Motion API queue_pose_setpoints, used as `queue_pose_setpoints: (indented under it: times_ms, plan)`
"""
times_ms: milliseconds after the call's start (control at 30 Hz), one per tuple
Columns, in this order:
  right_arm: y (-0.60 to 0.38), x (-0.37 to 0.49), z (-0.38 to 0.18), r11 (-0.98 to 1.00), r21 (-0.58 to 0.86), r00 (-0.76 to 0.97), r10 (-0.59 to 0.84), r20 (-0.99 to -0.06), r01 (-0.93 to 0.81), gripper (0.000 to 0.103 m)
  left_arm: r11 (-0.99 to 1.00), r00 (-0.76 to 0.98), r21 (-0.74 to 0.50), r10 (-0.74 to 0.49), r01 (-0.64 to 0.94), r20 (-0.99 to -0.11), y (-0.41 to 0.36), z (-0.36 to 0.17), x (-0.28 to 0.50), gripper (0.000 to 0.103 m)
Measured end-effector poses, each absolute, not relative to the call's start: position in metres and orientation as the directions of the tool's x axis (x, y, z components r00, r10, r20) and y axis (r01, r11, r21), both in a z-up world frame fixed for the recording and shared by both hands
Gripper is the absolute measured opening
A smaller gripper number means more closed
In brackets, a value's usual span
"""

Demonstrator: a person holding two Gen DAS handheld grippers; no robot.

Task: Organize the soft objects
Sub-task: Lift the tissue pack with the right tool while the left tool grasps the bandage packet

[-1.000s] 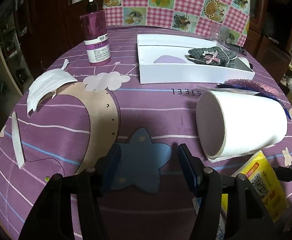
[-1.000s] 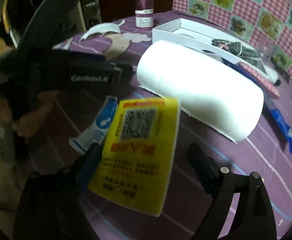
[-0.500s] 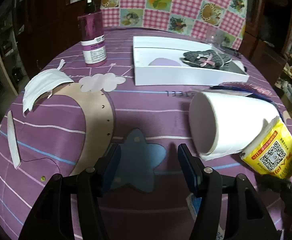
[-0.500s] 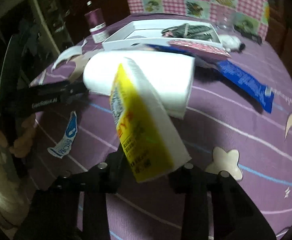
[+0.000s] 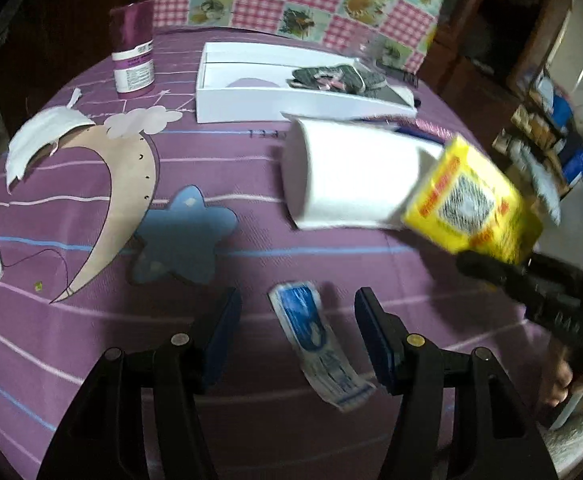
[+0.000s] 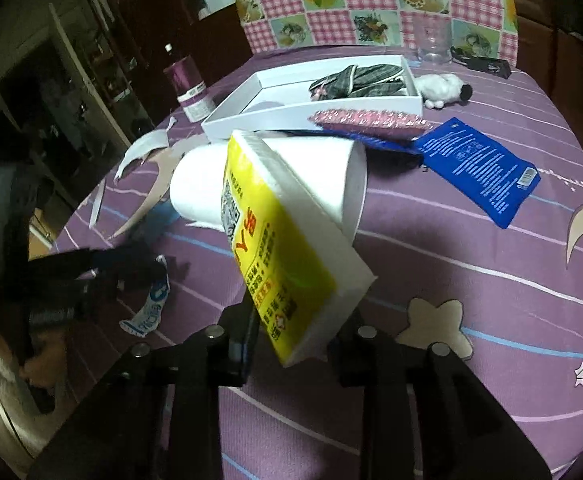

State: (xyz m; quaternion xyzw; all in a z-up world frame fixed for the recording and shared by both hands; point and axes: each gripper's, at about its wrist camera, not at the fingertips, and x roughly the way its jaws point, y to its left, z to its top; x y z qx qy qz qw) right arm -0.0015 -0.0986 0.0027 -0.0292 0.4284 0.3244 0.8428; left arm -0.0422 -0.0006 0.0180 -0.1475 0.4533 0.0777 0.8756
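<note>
Yellow plastic wraps the soft pack of tissues (image 6: 287, 252) that the right gripper (image 6: 295, 340) has clamped by its near end; the jaws have just been closing, and the pack now sits pinched between them, lifted clear of the purple printed tablecloth (image 6: 491, 320) and tilted with its far end rising toward the left. The step in hand looks like carrying this pack to the shallow white cardboard box (image 6: 283, 110) at the far side of the table, where a grey plaid fabric piece (image 6: 355, 80) already lies. To do it well, the pack should be lifted high enough to pass over the white paper roll (image 6: 291, 184) lying on its side directly between gripper and box, and over the pink glittery pouch (image 6: 367, 120) at the box's near wall. Since only one end is held, the free end may sag or swing, so a steady carry and a level wrist before release would help it land flat in the open left part of the box. The right gripper points forward and downward, rolled so the pack stands on its edge. The left gripper (image 5: 297, 336) hovers low over the near table, also angled down, its blue-padded fingers (image 5: 223, 328) apart and holding nothing, a flat blue-and-white sachet (image 5: 315, 340) lying on the cloth between them. It should stay clear of the right gripper's path.
</note>
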Motion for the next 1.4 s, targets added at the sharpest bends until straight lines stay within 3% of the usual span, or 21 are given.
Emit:
queue_pose_setpoints:
  times_ms: [233,367,467,533,833,1400]
  plan:
    - [-0.104,-0.002,0.009,0.786,0.242,0.44,0.539,-0.718,-0.568,0.029,0.959,0.507,0.002,0.152,-0.285,-0.848,-0.03,0.01,-0.038,0.058]
    - [-0.107,-0.001,0.01,0.787,0.253,0.443,0.545,-0.712,-0.563,0.029,0.946,0.509,-0.008,0.168,-0.325,-0.844,-0.021,0.012,-0.044,0.021]
    - [-0.108,-0.002,0.012,0.784,0.257,0.446,0.552,-0.705,-0.565,0.029,0.941,0.521,-0.051,0.139,-0.333,-0.842,-0.01,0.012,-0.05,0.015]
    - [-0.108,-0.004,0.014,0.778,0.26,0.45,0.562,-0.694,-0.572,0.029,0.935,0.52,-0.051,0.15,-0.352,-0.841,-0.008,0.013,-0.052,0.006]
    - [-0.113,-0.011,0.03,0.733,0.307,0.444,0.634,-0.633,-0.607,0.02,0.93,0.58,-0.074,0.162,-0.36,-0.798,-0.006,0.042,-0.059,0.0]
    - [-0.119,0.014,0.109,0.757,0.34,0.485,0.63,-0.607,-0.557,0.019,0.944,0.719,-0.093,0.176,-0.318,-0.672,0.008,0.136,-0.019,0.0]
